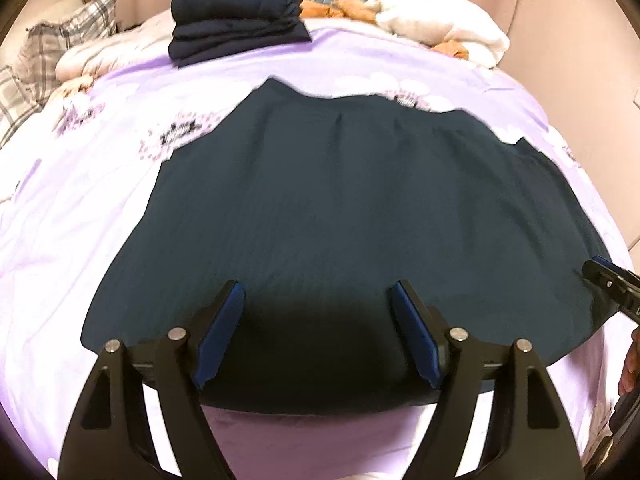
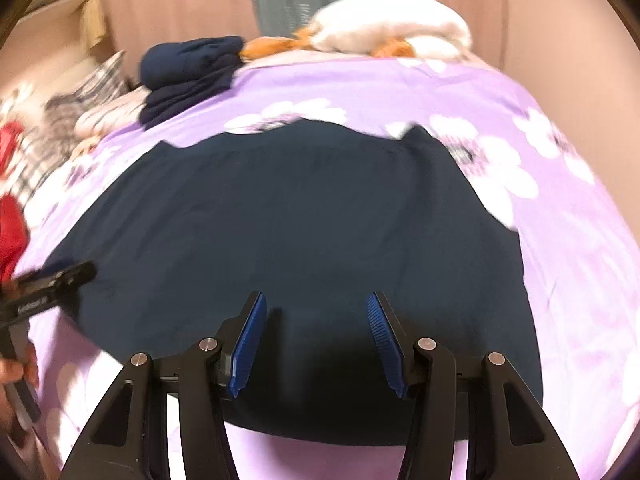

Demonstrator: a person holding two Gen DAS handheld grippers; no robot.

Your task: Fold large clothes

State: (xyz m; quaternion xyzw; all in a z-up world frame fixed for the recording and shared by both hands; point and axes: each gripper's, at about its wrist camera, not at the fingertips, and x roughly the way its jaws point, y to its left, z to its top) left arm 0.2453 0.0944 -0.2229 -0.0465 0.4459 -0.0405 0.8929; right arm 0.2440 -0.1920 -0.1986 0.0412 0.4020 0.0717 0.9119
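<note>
A large dark teal garment (image 1: 340,200) lies spread flat on the lilac flowered bedsheet (image 1: 72,220), its near hem toward me. My left gripper (image 1: 318,286) hovers over the near part of the garment, jaws wide open, blue pads (image 1: 218,332) clear of the cloth. My right gripper (image 2: 317,296) stands open over the same garment (image 2: 300,220), further right, with nothing pinched. Each gripper shows at the edge of the other's view: the right gripper (image 1: 612,284) at the right edge, the left gripper (image 2: 52,280) at the left edge with a hand on it.
A folded stack of navy clothes (image 1: 236,20) sits at the bed's far side. Beside it lies a pile of white and orange fabric (image 1: 440,24). Plaid pillows (image 1: 60,40) are at the far left, something red (image 2: 12,208) at the left edge, pink curtains behind.
</note>
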